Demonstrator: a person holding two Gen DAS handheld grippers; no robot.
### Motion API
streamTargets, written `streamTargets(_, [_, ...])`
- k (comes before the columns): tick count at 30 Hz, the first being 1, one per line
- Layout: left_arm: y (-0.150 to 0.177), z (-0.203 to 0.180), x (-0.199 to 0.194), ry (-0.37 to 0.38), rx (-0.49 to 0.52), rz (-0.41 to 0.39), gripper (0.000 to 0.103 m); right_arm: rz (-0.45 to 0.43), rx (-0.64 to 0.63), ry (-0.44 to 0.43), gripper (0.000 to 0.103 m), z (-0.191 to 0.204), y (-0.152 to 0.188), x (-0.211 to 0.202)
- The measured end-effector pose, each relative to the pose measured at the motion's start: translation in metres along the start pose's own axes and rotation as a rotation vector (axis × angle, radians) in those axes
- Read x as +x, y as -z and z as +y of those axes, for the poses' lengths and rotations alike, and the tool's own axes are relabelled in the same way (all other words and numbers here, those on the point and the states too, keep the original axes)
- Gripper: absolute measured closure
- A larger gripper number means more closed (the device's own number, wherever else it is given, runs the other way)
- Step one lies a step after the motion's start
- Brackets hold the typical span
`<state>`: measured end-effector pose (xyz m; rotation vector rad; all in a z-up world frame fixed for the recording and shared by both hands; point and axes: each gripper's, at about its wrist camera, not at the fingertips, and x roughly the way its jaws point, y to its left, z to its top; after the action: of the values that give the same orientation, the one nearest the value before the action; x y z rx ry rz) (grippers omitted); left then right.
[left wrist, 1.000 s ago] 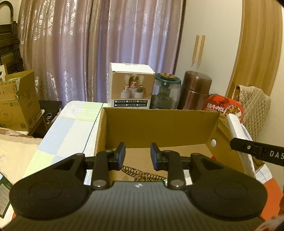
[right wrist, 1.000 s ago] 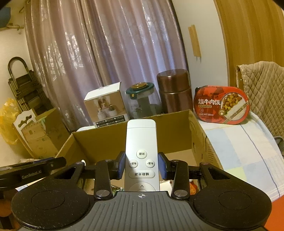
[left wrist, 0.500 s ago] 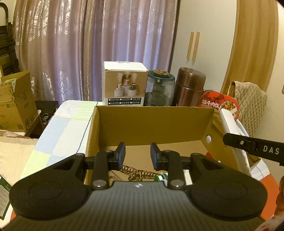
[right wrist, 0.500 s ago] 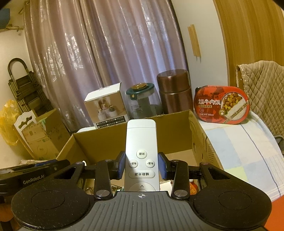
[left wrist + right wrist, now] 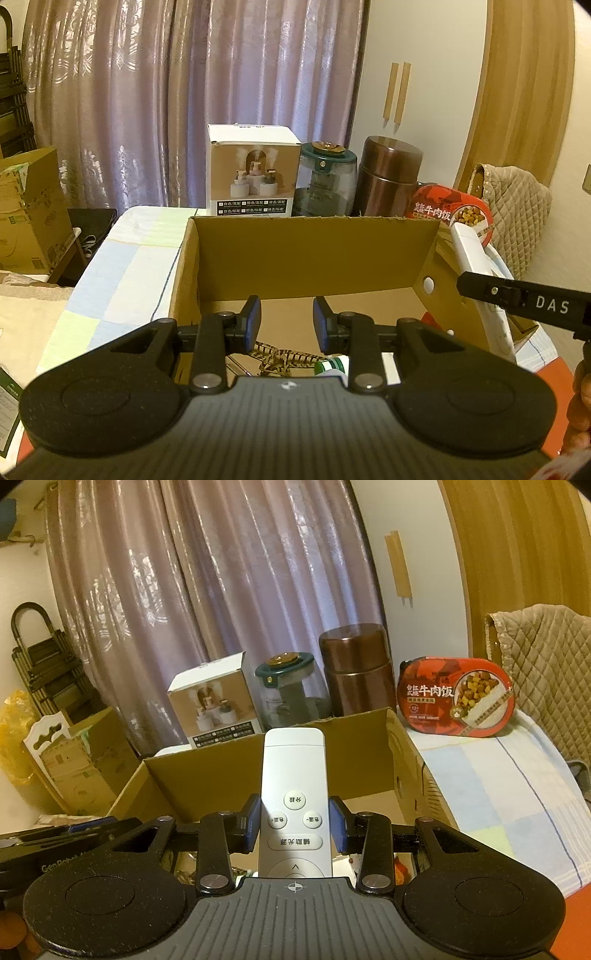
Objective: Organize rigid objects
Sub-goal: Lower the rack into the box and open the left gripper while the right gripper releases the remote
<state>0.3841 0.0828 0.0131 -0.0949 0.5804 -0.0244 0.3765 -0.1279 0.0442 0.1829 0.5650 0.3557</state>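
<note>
Between the blue pads of the right claw sat a slim white plastic remote control, clamped at its sides, button face up, long axis running straight ahead along the fingers and its far end aimed over the open brown cardboard box. The left claw stood partly open, gripping nothing, above the box's near end. Beyond the box stood a white product carton, a green-lidded clear jar, a tall brown metal canister and a red oval meal package in front of purple curtains.
</note>
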Motion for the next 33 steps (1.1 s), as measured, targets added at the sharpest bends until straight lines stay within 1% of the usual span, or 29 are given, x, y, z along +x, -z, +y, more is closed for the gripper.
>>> streamTargets(8, [0.000,0.000,-0.001,0.008,-0.008,-0.003,0.078,-0.019,0.018,0.012,0.068,-0.003,-0.002,0.002])
streamTargets(26, [0.001,0.000,0.001,0.015,-0.010,0.007,0.078,0.001,0.004,0.039,0.068,-0.006,0.005,0.020])
streamTargets(33, [0.001,-0.001,0.000,0.015,-0.005,0.006,0.077,-0.026,0.004,0.047,0.068,-0.008,0.003,0.017])
